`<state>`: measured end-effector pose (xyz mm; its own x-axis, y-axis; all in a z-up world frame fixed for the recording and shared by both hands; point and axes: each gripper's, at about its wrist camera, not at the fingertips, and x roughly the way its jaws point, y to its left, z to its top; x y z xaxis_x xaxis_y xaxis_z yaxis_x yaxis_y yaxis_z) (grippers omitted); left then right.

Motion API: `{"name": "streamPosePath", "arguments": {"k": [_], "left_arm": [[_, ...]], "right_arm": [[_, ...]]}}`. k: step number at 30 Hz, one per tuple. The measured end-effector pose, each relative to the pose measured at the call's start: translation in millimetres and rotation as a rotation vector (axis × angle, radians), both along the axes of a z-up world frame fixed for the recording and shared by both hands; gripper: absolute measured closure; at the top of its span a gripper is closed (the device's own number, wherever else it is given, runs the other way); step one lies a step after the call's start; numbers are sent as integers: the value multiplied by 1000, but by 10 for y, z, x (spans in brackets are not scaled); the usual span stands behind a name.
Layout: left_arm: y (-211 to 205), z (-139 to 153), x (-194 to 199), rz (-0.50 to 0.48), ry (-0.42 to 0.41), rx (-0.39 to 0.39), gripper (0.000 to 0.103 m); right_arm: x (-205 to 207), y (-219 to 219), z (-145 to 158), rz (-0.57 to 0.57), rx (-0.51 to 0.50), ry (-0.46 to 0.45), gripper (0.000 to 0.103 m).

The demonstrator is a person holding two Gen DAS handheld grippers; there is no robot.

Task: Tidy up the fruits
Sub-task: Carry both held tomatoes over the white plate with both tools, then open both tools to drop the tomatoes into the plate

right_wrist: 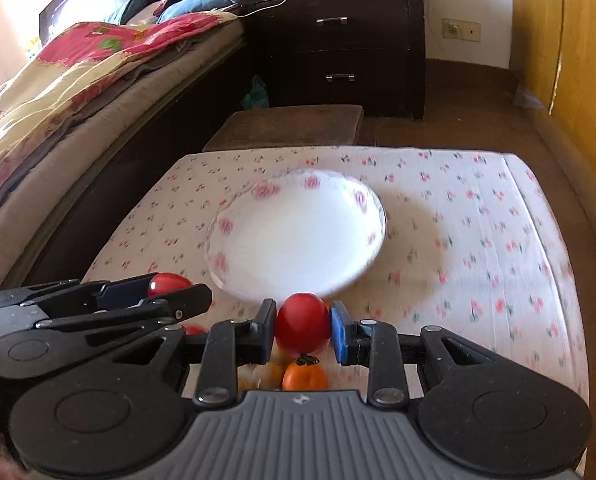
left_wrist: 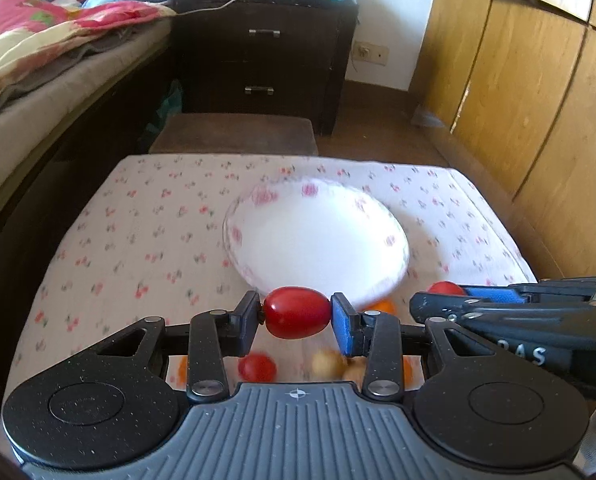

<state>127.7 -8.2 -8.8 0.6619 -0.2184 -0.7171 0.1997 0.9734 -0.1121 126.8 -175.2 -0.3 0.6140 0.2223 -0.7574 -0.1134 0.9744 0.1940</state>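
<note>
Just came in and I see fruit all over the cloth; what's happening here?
A person is sorting fruit with a handheld gripper in each hand. The left gripper has its jaws clamped on an oblong red tomato; the right gripper grips a rounder red tomato. Both hang just short of the empty floral plate on the cherry-print cloth. More small fruit, including an orange persimmon-like one, lie on the cloth below.

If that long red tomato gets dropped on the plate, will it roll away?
Probably it rolls a bit: the long red tomato in the left gripper looks smooth, rounded and glossy. The plate seems shallow, so its raised rim may stop it. Squeezed hard, it might split.
</note>
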Motion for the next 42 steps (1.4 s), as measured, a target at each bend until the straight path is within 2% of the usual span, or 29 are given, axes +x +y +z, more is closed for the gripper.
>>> {"name": "streamPosePath", "arguments": {"k": [6,13,22,31,42], "left_arm": [[-36,-140,407,28,42,-11,56],[-59,-341,666,49,89,5,56],[-83,-400,750,60,100,21,57],[-126,-409,740,55,76,68,57],[-127,-387,730,62,65,87,51]], "right_arm": [[375,-24,-134,-4,-23,28,73],[652,-22,-281,8,-30,53,73],[761,-52,-426,20,-38,83,73],[778,-37,-437,27,-45,80,71],[758,-24,-414,15,-63,62,71]]}}
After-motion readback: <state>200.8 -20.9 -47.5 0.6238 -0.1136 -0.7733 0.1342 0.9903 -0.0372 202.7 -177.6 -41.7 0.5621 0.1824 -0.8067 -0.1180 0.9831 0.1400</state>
